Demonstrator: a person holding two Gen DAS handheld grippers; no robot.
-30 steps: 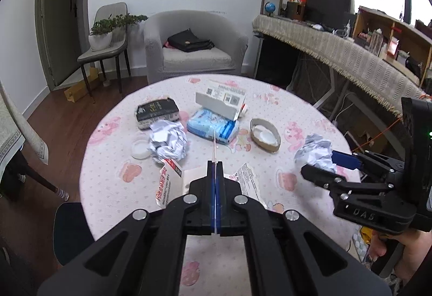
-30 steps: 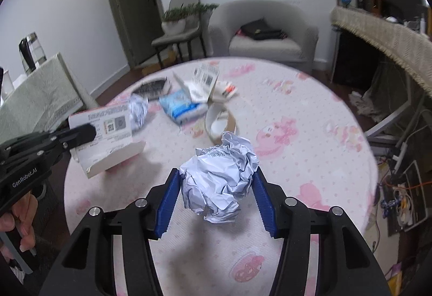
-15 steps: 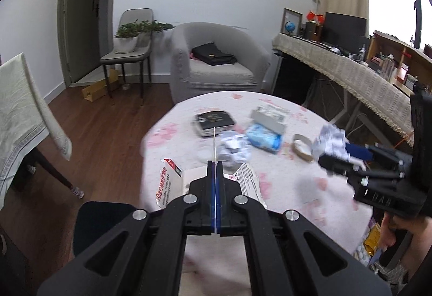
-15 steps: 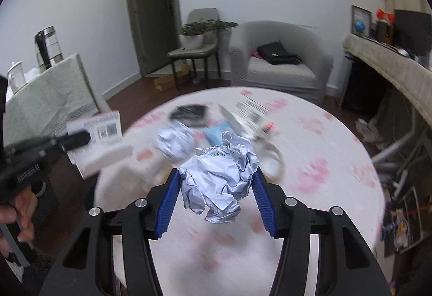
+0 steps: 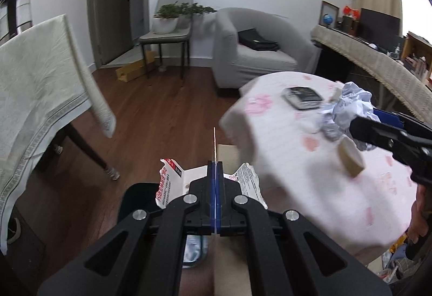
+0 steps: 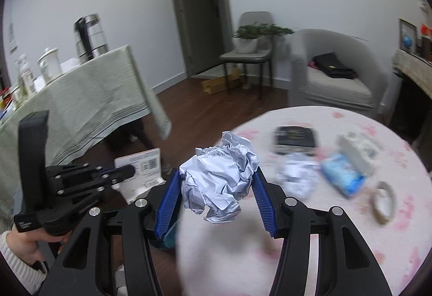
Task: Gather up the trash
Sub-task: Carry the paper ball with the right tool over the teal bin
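While left gripper (image 5: pixel 215 174) clamped flattened carton (image 5: pixel 172 182) off table's edge above wood floor (image 5: pixel 151 118), right gripper (image 6: pixel 216 185) squeezed crumpled paper ball (image 6: pixel 218 177) over round table (image 6: pixel 337 228). Second paper ball (image 6: pixel 297 177), blue tissue pack (image 6: pixel 343 174), tape roll (image 6: pixel 383 201) lay on table beyond.

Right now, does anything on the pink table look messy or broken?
Yes. A second crumpled paper ball lies loose on the round table beside a blue packet and an emptied tape roll. The flattened box in the left gripper has torn flaps. The right gripper holds another paper ball.
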